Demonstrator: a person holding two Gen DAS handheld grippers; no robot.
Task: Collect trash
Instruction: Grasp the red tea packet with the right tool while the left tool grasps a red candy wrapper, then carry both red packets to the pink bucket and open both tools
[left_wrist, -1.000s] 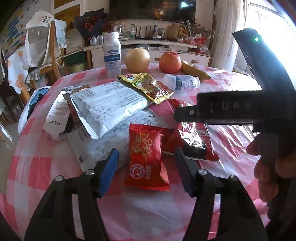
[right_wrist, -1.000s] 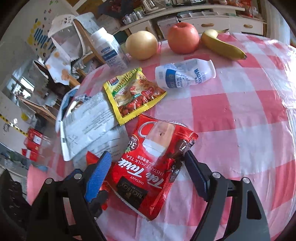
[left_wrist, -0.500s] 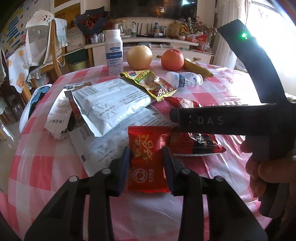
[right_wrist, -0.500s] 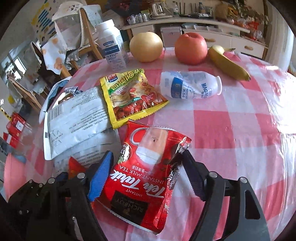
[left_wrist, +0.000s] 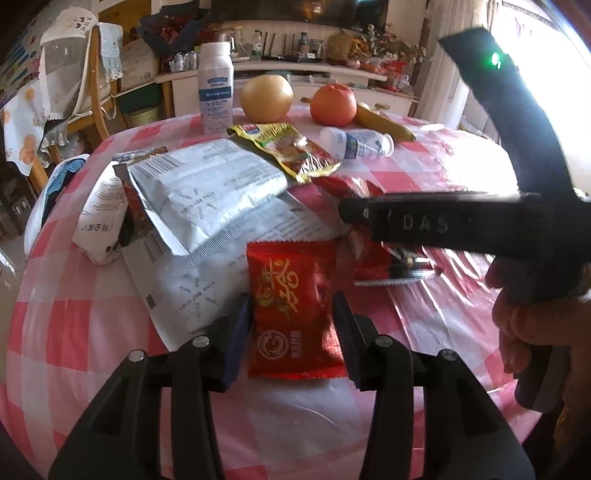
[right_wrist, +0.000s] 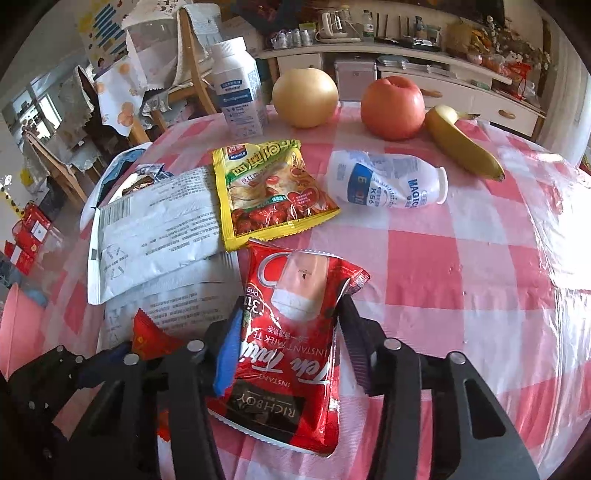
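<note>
Left hand-held gripper (left_wrist: 291, 325) pinching small red packet (left_wrist: 293, 306) by both side edges, pads pressed in against the wrapper; packet lying partly on a white mailer (left_wrist: 192, 284), near the front of the bench (left_wrist: 92, 321). Right hand-held gripper (right_wrist: 288, 339) pinching red milk-tea pouch (right_wrist: 291, 321) across its waist, pouch buckled and puckered between the pads, upper end pointing toward the yellow sachet (right_wrist: 266, 192).

To do the lift well:
- Keep both pinches firm; glossy film likely to slip if pressure eases.
- Raise straight up before moving sideways, so neither wrapper drags the mailer or the sachet along.
- Watch the packet's far corner for catching on the mailer edge.
- Keep the two tools apart on the way up; right one crosses close in front of the left camera, a collision risk.
- Leave pear (right_wrist: 304, 98), apple (right_wrist: 392, 108), banana (right_wrist: 461, 144) and upright bottle (right_wrist: 240, 96) alone; probably not trash.
- Lying white bottle (right_wrist: 388, 184) and the mailers look like later pickups.
- No bin identifiable for certain; pink shape (right_wrist: 18, 325) at the left edge possibly one.
</note>
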